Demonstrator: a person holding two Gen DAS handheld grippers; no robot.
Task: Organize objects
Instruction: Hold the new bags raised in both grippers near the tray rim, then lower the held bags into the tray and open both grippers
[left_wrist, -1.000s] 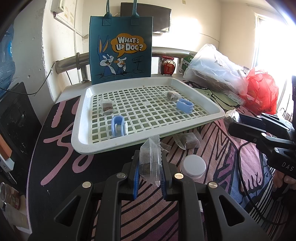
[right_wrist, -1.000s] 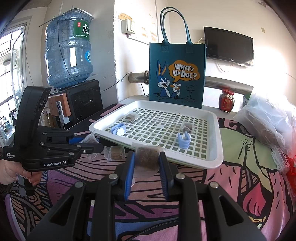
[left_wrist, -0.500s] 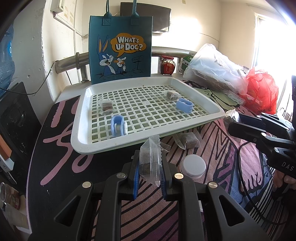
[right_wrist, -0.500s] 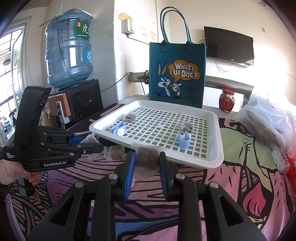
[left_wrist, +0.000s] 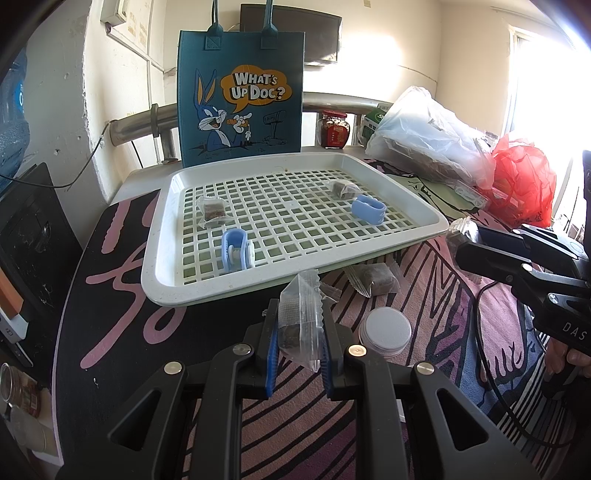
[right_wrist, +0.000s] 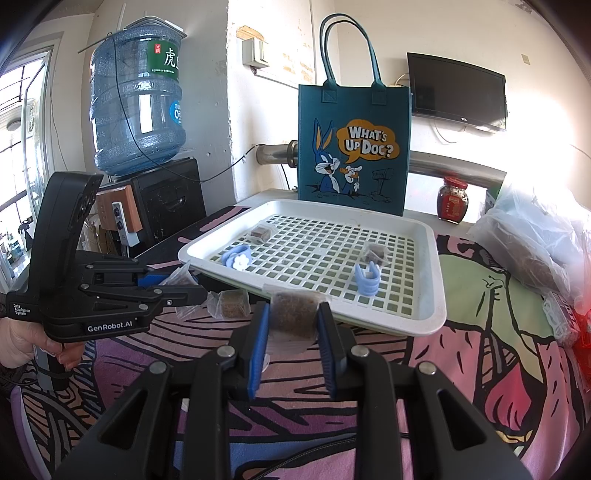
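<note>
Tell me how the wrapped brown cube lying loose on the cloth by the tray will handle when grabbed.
The wrapped cube looks small and probably light. Its clear wrapper with crimped ends will likely crinkle and could slip between pads. The brown block inside seems firm, judging by the similar packet keeping its shape in the right gripper; unlikely to roll.

A patterned cloth-covered table (left_wrist: 122, 332) carries a white slotted tray (left_wrist: 162, 280), wrapped brown cube (left_wrist: 375, 278) and white lid (left_wrist: 386, 328).

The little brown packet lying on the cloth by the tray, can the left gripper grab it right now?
Probably not: the left gripper is already shut on a clear packet, so it is full. The brown packet lies uncovered just ahead.
</note>
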